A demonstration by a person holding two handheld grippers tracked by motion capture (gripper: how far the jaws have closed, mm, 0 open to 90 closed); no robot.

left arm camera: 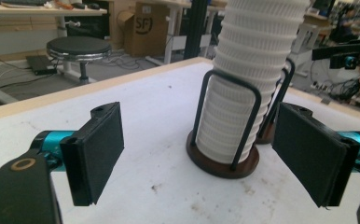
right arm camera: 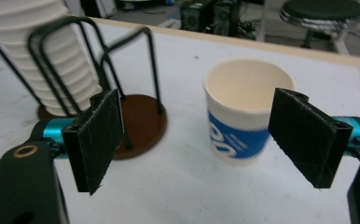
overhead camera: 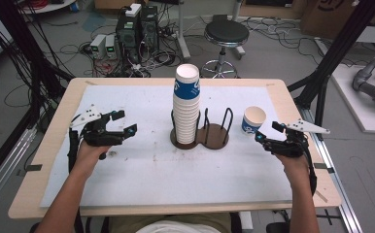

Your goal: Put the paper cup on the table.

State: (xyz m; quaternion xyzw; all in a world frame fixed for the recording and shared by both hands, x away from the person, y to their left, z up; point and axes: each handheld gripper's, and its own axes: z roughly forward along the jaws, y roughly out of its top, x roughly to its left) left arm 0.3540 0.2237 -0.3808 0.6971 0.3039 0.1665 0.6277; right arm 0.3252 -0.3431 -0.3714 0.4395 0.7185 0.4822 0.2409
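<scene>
A tall stack of white paper cups (overhead camera: 185, 104) with a blue-printed top cup stands in the left ring of a dark two-ring wire holder (overhead camera: 216, 138) at the table's middle. The holder's right ring is empty. A single white and blue cup (overhead camera: 253, 120) stands upright on the table to the holder's right. My right gripper (overhead camera: 266, 131) hovers just right of and nearer than that cup. In the right gripper view its jaws stand open (right arm camera: 197, 140), the cup (right arm camera: 243, 112) beyond them, untouched. My left gripper (overhead camera: 126, 122) is open left of the holder, facing the stack (left arm camera: 243, 93).
A white mat (overhead camera: 142, 165) covers the wooden table (overhead camera: 59, 121). Behind the table's far edge are a black stool (overhead camera: 226, 34) and computer boxes (overhead camera: 137, 29) with cables on the floor. Black frame posts (overhead camera: 331, 58) rise at the right.
</scene>
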